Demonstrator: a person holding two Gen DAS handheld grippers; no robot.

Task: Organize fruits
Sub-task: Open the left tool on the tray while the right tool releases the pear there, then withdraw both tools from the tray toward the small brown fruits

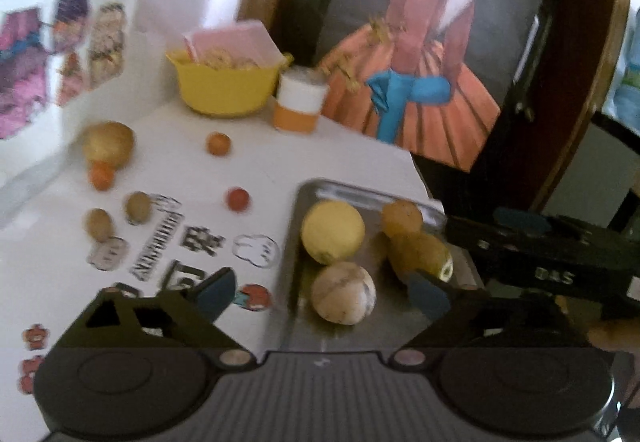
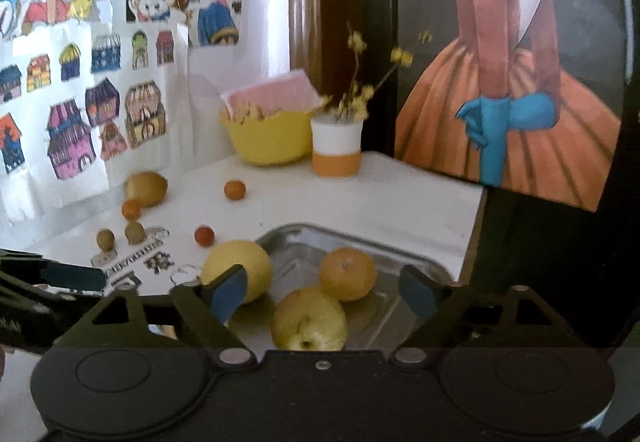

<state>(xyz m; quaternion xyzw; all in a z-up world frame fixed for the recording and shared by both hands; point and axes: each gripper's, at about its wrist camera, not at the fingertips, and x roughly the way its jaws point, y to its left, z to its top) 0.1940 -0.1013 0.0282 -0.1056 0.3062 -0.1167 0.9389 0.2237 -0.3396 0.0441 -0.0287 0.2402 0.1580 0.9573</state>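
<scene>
**Loose fruit near a crowded tray**

Both grippers, left gripper and right gripper, spread open, empty, over metal tray holding lemon, orange, apple. Small fruits scattered on tabletop. Risk: nudging round fruit, rolling off.

Soft daylight is washing out the white table; left view is smearing with motion blur, fisheye edges are darkening, bending.

yellow bowl | orange-white cup beside it | painting behind
</scene>
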